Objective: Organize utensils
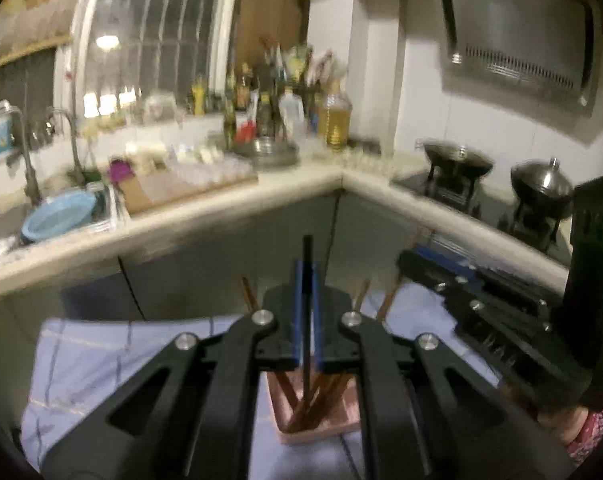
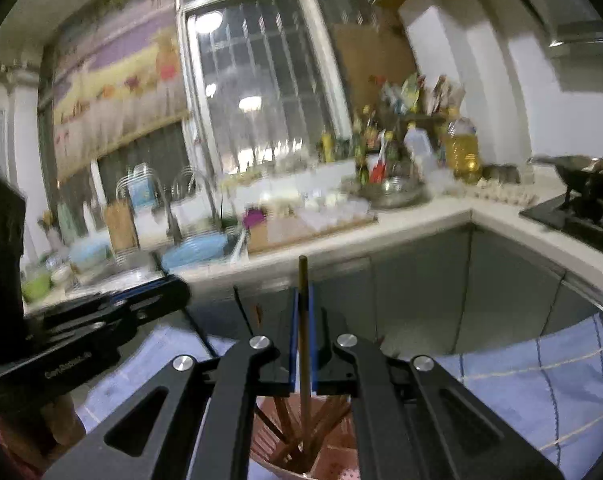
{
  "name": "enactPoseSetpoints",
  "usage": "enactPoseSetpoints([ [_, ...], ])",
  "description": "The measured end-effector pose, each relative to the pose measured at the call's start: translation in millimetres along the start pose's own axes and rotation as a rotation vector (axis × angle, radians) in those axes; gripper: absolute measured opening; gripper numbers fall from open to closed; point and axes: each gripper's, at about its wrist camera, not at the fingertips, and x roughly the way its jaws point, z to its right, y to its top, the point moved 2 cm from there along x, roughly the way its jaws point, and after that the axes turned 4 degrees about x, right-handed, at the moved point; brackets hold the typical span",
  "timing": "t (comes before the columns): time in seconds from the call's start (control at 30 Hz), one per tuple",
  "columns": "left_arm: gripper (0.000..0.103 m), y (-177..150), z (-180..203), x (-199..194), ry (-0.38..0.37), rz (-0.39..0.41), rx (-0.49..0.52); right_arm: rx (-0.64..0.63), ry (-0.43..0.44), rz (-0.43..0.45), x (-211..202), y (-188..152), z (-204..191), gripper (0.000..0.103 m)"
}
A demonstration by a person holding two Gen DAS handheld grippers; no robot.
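Observation:
My left gripper [image 1: 307,280] is shut on a black chopstick [image 1: 308,252] that stands upright, its lower end inside a pink square holder [image 1: 321,420] with several brown chopsticks. My right gripper [image 2: 303,304] is shut on a brown chopstick [image 2: 302,276], also upright over the same pink holder [image 2: 333,460]. The holder stands on a light blue checked cloth [image 1: 101,360]. The right gripper also shows at the right of the left wrist view [image 1: 501,312]; the left gripper shows at the left of the right wrist view [image 2: 101,320].
A white L-shaped counter [image 1: 221,208] runs behind, with a sink, a blue bowl [image 1: 57,216], a cutting board, bottles and an oil jug [image 1: 335,120]. A stove with two pots [image 1: 457,160] sits at the right under a hood. Grey cabinet doors lie below.

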Motion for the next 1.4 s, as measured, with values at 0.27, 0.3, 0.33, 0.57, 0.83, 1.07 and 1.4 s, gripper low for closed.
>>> enactPoseSetpoints([
  [0.27, 0.028, -30, 0, 9, 0.038, -0.081, -0.038, 0.013, 0.022, -0.127, 9, -34, -6, 0.007],
  [0.3, 0.033, -27, 0, 1, 0.045, -0.066, -0.047, 0.015, 0.025, -0.113, 2, -31, -7, 0.008],
  [0.33, 0.035, -24, -2, -13, 0.051, -0.036, -0.061, 0.020, 0.035, -0.087, -12, -26, -11, 0.013],
  [0.57, 0.051, -29, 8, -106, 0.065, 0.114, -0.105, 0.032, 0.044, 0.065, -104, -25, -23, 0.054],
  [0.83, 0.062, -99, 34, -174, 0.146, 0.160, -0.114, 0.230, 0.016, 0.038, -194, -117, 0, 0.060],
  [1.07, 0.072, -149, 75, -211, 0.200, 0.121, -0.057, 0.360, -0.004, -0.049, -242, -176, 7, 0.060],
  [1.4, 0.077, -175, 105, -297, 0.320, 0.208, 0.009, 0.338, 0.029, 0.107, -339, -168, -12, 0.062],
])
